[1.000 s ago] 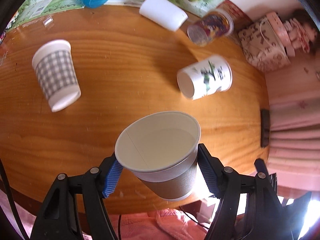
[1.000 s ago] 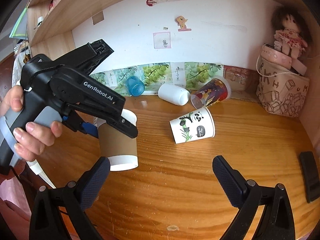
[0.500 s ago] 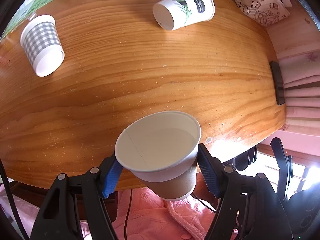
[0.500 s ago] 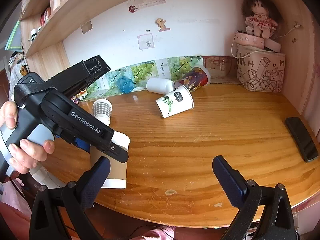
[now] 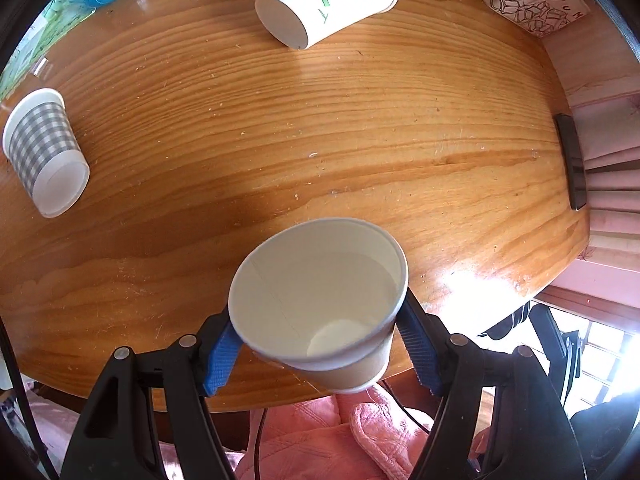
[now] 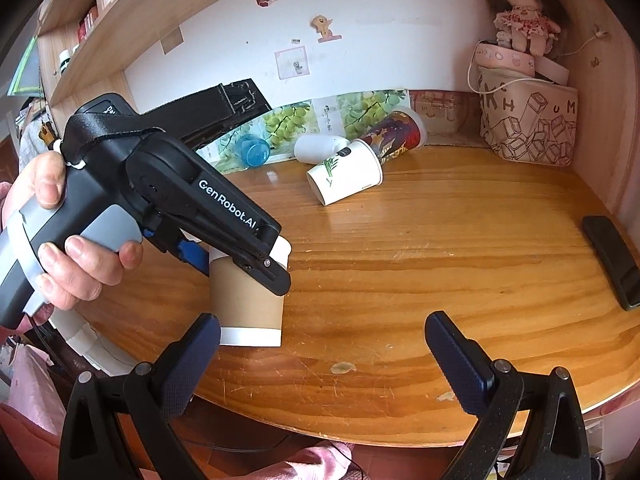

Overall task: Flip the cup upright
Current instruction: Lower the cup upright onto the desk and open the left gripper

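Note:
My left gripper is shut on a brown paper cup with a white rim, held upright, mouth up. In the right wrist view the brown cup has its base at the wooden table near the front left edge; I cannot tell if it touches. The left gripper clamps its upper part. My right gripper is open and empty, low over the front edge, just right of the cup.
A white cup with a green plant print lies on its side mid-table. A grey checked cup lies at the left. A colourful cup, a white cup and a blue cup lie by the back wall. A black phone lies at the right.
The left gripper has carried the brown cup down and to the right, from beyond the table's front edge to the table top. The right gripper has stayed open.

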`<action>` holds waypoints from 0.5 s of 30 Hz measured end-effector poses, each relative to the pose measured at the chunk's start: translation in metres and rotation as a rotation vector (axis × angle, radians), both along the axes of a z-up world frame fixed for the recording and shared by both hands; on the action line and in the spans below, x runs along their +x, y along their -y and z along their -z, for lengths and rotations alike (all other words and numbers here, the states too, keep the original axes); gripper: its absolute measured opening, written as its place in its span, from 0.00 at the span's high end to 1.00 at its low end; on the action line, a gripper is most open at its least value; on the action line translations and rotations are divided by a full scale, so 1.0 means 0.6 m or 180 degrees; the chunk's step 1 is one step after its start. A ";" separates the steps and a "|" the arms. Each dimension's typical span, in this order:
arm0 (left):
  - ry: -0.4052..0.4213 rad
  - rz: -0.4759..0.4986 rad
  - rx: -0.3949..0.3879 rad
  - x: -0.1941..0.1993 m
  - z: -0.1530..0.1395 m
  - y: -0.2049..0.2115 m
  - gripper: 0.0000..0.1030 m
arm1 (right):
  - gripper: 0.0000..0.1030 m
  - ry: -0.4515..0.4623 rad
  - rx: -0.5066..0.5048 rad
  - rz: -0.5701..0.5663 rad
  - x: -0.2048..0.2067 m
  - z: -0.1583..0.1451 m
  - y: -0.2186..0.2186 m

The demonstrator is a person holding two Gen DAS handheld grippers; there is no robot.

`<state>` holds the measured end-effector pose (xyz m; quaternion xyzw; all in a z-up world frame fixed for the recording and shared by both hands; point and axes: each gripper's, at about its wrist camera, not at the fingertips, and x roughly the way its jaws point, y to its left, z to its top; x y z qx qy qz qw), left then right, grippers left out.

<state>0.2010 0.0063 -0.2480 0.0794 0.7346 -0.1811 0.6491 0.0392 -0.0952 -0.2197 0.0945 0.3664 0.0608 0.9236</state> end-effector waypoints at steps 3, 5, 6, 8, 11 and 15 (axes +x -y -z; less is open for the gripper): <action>-0.0014 -0.0008 0.0011 0.004 0.006 0.014 0.26 | 0.01 -0.0055 0.0021 -0.0012 0.009 0.003 0.002; -0.0016 -0.0021 0.0023 0.009 0.006 0.017 0.26 | 0.01 -0.0104 0.0064 -0.0010 0.014 0.004 0.003; -0.0014 -0.0032 0.0004 0.011 0.004 0.017 0.25 | 0.01 -0.0125 0.0091 -0.0019 0.017 0.005 0.005; 0.0003 -0.0069 -0.0026 0.016 -0.001 0.013 0.22 | 0.01 -0.0132 0.0138 -0.0042 0.021 0.004 0.006; 0.0047 -0.0120 -0.0066 0.022 -0.011 0.005 0.20 | 0.01 -0.0083 0.0089 -0.0079 0.025 0.001 0.003; 0.0156 -0.0127 -0.0126 0.027 -0.032 -0.005 0.20 | 0.01 -0.0081 0.0124 -0.0060 0.040 0.001 0.004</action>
